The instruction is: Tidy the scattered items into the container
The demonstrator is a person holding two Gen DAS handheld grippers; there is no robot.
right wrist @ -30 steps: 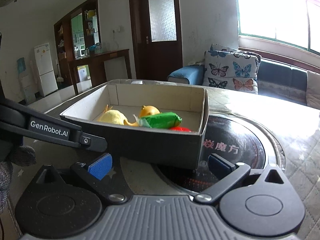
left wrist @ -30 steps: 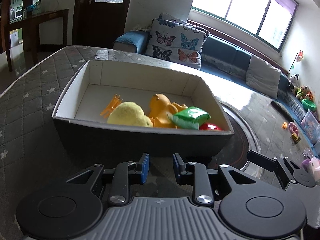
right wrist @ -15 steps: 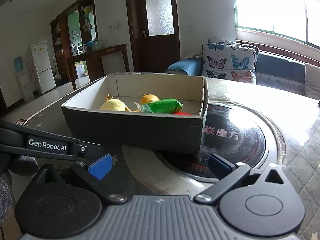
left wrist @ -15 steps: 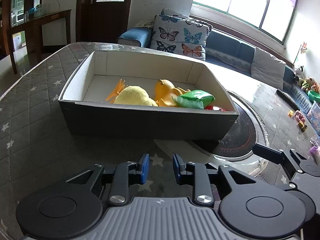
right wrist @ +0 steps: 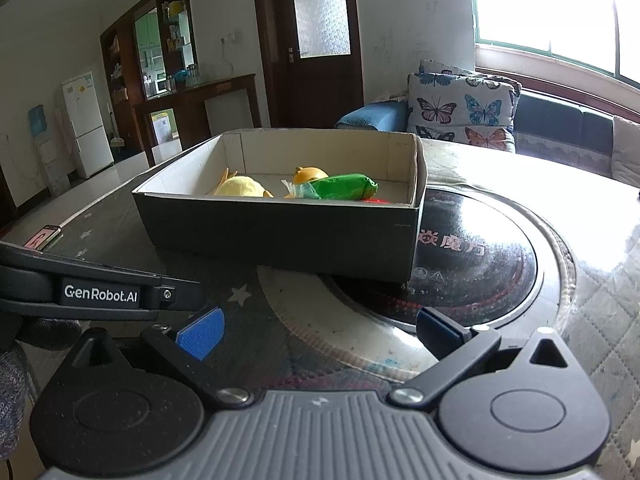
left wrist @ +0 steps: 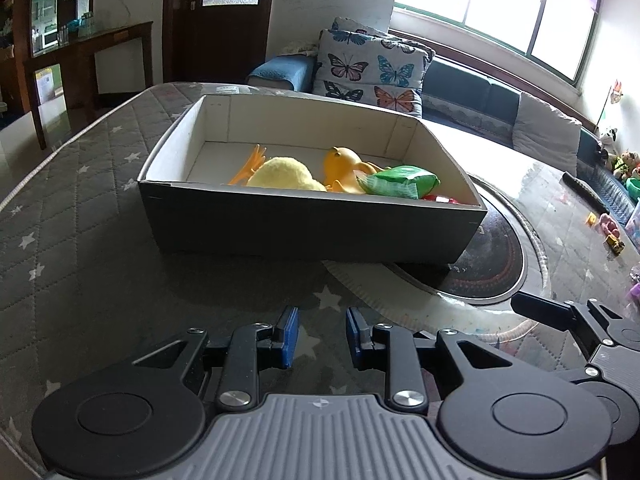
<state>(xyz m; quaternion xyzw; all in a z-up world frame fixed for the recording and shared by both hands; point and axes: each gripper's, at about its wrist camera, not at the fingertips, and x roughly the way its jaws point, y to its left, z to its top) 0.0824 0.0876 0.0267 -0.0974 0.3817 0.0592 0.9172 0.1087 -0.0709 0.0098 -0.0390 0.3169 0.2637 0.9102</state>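
— Four items logged in our box (left wrist: pixel 304 226), left to right: yellow plush (left wrist: pixel 284 174), orange duck (left wrist: pixel 344 164), green packet (left wrist: pixel 400 184), red piece (left wrist: pixel 440 199).

— Since a second ago we have drawn both grippers back; tidying looks finished. Left gripper (left wrist: pixel 318 336): narrow gap, empty. Right gripper (right wrist: pixel 316 330): wide apart, empty.

— Surface: quilted star cover (left wrist: pixel 60 200), dark round plate (right wrist: pixel 480 264). Room: butterfly cushions (right wrist: pixel 460 110), door (right wrist: pixel 316 40).

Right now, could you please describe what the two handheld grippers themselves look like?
Both are matte black linkage grippers with round pivot discs, silver screws and a ribbed grey body. The left gripper has blue pads; the right gripper has the same blue pads. A white "GenRobot.AI" label marks the left gripper's side, beside a grey knitted sleeve.
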